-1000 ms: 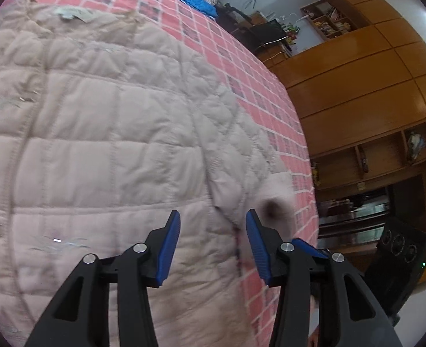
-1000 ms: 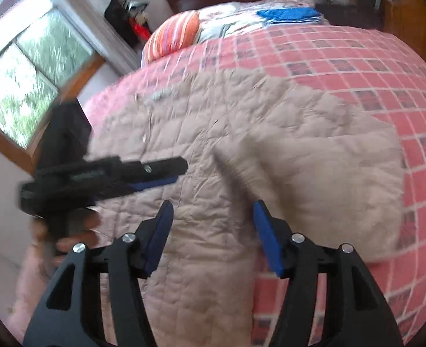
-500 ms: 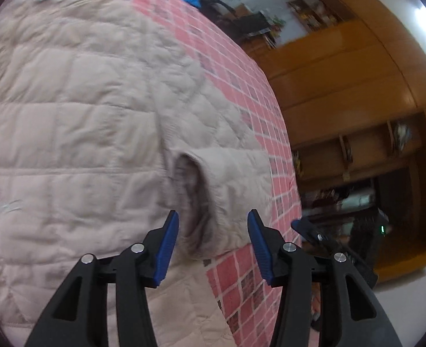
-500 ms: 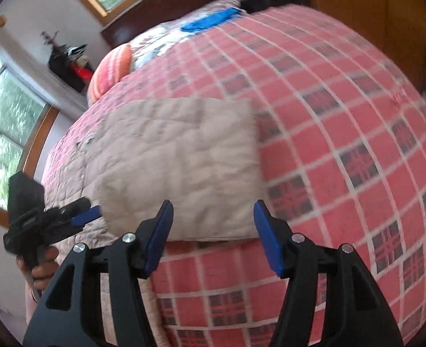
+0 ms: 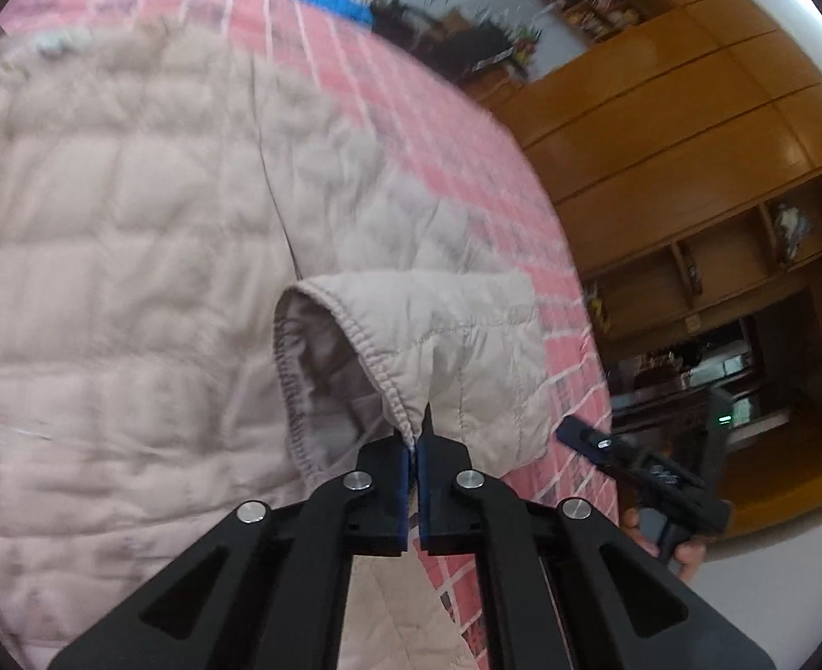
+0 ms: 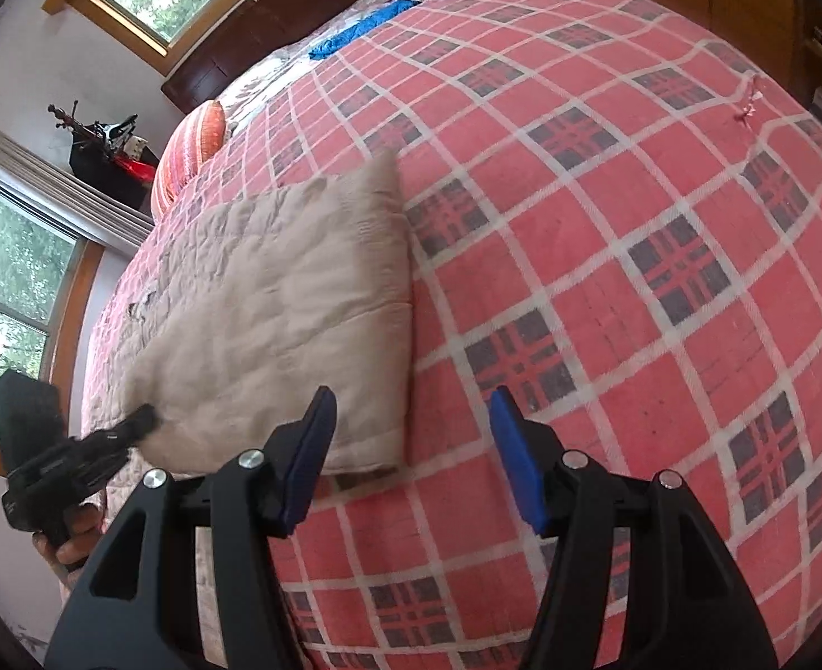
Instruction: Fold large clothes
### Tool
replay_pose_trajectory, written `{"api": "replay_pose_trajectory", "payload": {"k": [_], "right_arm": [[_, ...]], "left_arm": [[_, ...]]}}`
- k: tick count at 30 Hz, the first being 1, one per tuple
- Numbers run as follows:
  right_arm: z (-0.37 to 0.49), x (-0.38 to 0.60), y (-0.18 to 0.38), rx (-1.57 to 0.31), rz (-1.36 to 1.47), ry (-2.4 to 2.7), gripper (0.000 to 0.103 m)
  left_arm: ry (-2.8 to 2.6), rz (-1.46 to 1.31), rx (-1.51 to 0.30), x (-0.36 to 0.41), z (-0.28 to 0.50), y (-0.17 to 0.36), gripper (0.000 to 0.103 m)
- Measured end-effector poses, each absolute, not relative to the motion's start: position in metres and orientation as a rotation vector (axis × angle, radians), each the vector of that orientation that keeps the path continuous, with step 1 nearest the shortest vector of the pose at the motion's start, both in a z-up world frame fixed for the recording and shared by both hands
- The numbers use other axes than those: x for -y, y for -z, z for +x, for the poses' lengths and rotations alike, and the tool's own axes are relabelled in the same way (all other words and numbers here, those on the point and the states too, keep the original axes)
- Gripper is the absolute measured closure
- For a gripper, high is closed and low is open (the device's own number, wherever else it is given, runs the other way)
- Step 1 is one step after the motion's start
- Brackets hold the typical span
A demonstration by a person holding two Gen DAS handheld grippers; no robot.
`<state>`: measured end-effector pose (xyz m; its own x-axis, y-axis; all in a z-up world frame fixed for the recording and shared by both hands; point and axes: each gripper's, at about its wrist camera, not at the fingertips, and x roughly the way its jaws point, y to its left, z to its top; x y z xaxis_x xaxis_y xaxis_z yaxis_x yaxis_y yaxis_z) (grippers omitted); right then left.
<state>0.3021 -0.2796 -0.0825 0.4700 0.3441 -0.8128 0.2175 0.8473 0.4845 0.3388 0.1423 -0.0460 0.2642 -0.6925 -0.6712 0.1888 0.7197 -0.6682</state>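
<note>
Beige quilted jacket (image 5: 132, 257) sleeve cuff (image 5: 355, 329) now clamped by the left tongs (image 5: 412, 446), open a moment ago; right tongs (image 6: 411, 446) held apart at 3 o'clock, so the sleeve fold can be started.

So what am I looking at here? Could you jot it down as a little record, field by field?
Place: bed with a red plaid blanket
Garment: beige quilted jacket spread on the blanket
Left gripper: shut, pinching the sleeve cuff
Right gripper: open, holding nothing, near the jacket's edge
Also on the bed: orange striped pillow, blue cloth
Stage: a sleeve is gripped; jacket not yet folded up
</note>
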Motion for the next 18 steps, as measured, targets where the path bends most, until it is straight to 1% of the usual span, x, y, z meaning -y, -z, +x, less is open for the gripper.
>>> {"api": "replay_pose_trajectory", "payload": {"k": [4,8,12,18], "right_arm": [[0.318,0.262,0.088,-1.11,0.601,-0.132,0.045],[0.332,0.232,0.095,-1.13,0.604,-0.219,0.045],[0.345,0.201,0.097,-1.144,0.596,-0.281,0.045],[0.372,0.17,0.097,-1.159,0.592,-0.331,0.045]], "left_arm": [[0.577,-0.481,-1.067,-0.183,0.337,0.015,0.102],[0.516,-0.51,-1.033,-0.238,0.338,0.004,0.102],[0.419,-0.506,-0.995,-0.288,0.335,0.002,0.102],[0.303,-0.532,-0.976,-0.358,0.337,0.013,0.102]]}}
